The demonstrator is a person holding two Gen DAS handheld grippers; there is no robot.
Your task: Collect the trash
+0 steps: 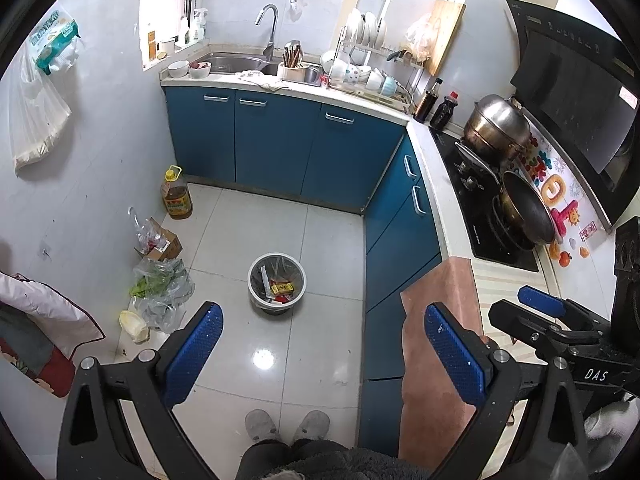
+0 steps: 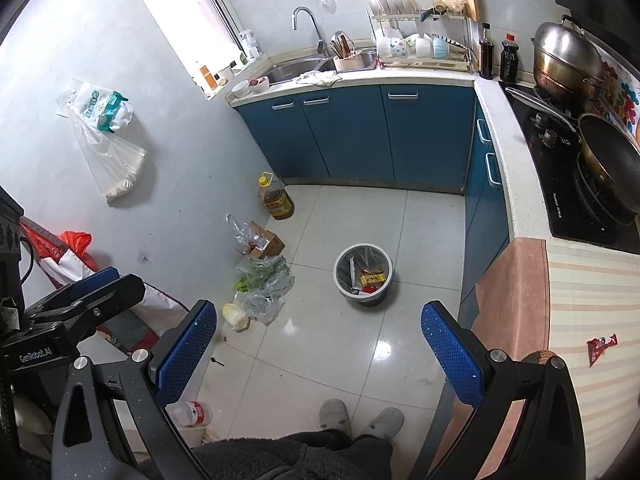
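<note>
A round grey trash bin [image 1: 277,283] stands on the tiled floor; it holds a yellow carton and wrappers and also shows in the right wrist view [image 2: 363,275]. A red crumpled wrapper [image 2: 601,347] lies on the striped cloth on the counter at the right. My left gripper [image 1: 320,356] is open and empty, high above the floor. My right gripper [image 2: 318,354] is open and empty, beside the counter edge. A plastic bottle [image 2: 191,414] lies low at the left.
Plastic bags with greens [image 2: 265,280], a cardboard box [image 2: 264,240] and an oil jug [image 2: 275,197] line the left wall. Blue cabinets [image 1: 280,140], a sink [image 1: 236,62], a stove with a wok [image 2: 608,164]. My slippers [image 2: 362,420] are below.
</note>
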